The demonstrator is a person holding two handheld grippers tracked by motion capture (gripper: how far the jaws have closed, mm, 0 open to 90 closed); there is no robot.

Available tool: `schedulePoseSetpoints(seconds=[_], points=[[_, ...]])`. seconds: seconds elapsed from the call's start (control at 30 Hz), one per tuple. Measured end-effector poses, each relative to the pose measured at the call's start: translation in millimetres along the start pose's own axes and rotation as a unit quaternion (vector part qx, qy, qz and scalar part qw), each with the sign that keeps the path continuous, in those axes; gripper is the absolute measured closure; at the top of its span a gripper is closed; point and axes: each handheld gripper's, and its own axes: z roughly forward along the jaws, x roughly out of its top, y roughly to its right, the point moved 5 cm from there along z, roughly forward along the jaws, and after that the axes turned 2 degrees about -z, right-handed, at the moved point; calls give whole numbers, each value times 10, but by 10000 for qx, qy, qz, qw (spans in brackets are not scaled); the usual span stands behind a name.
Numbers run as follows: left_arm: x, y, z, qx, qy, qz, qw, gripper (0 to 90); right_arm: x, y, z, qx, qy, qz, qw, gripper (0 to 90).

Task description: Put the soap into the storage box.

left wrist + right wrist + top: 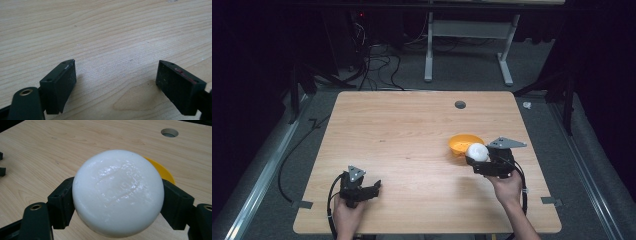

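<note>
A white round object, smooth and glossy like a bun, is clamped between the jaws of my right gripper at the table's right side. In the right gripper view the white round object sits between both black pads, held above the wood. Just behind it lies an orange bowl, whose rim peeks out past the white object. My left gripper rests low near the front left of the table; its fingers stand wide apart over bare wood.
The wooden table has a round cable hole near its far edge. Beyond the table stand a white desk frame and loose cables on the dark floor.
</note>
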Motion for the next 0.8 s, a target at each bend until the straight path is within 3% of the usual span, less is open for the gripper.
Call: schedulePoseSetpoints(seconds=[0.23, 0.43, 0.8], points=[[0, 0, 0, -2, 1, -1, 10000, 170, 82, 29, 46, 12, 8, 3, 10000, 247], [-1, 0, -1, -4, 0, 2, 10000, 170, 134, 87, 98, 170, 51, 223, 9996, 247], [0, 0, 0, -3, 1, 1, 10000, 169, 241, 138, 222, 116, -31, 234, 9997, 247]])
